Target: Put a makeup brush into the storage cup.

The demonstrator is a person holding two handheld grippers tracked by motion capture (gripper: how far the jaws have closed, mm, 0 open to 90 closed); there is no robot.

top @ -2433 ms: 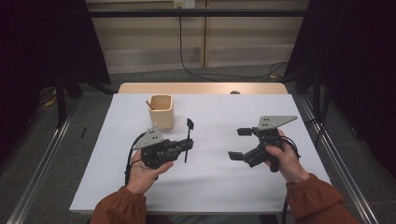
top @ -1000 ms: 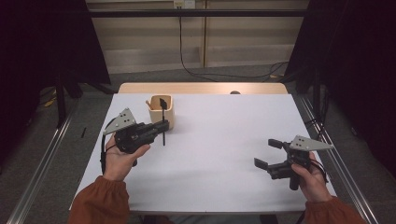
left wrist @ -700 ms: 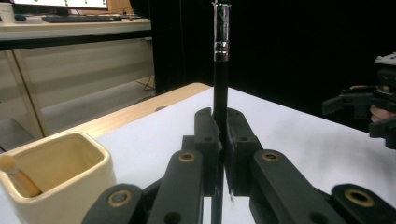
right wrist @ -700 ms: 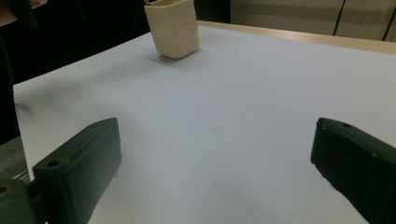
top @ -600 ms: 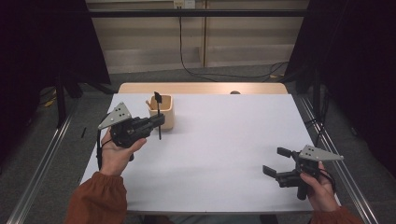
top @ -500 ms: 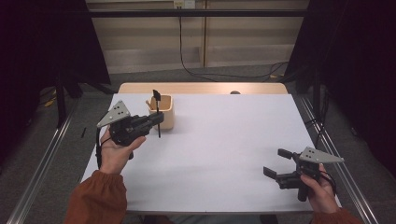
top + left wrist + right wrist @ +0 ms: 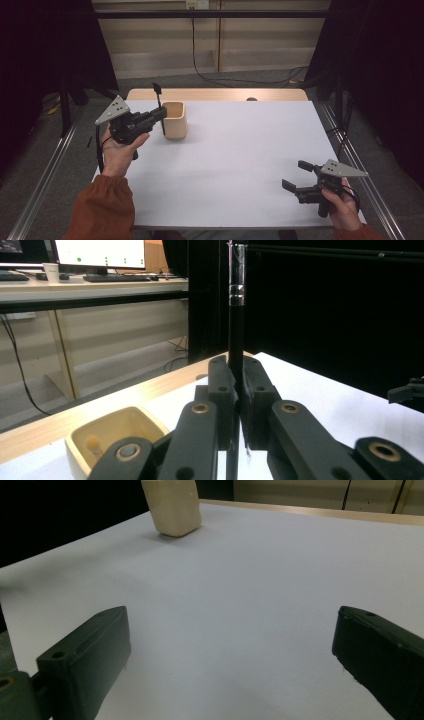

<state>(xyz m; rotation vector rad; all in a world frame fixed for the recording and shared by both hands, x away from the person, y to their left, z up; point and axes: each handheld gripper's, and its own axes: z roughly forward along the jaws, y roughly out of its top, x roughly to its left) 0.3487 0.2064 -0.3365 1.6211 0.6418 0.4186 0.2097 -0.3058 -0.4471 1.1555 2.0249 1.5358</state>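
Note:
My left gripper [image 7: 161,113] is shut on a thin black brush [image 7: 160,107], held upright in the air just left of the cream square cup [image 7: 175,120]. In the left gripper view the brush handle [image 7: 235,340] rises between the closed pads, with its silver ferrule near the top, and the cup [image 7: 112,437] sits below left with a small round-tipped stick inside. My right gripper [image 7: 298,175] rests low at the table's front right, jaws wide apart and nothing between them. In the right gripper view its fingers [image 7: 85,655] frame bare white table, with the cup [image 7: 172,507] far off.
The white table top [image 7: 240,150] has a wooden strip along its far edge [image 7: 220,95]. Metal rails run along both sides of the table. A cable trails on the floor behind. A desk with monitors and a keyboard stands beyond in the left gripper view.
My left gripper has carried the brush up and back toward the cup, lifting it a little. My right gripper has drawn back to the front right corner and sunk low.

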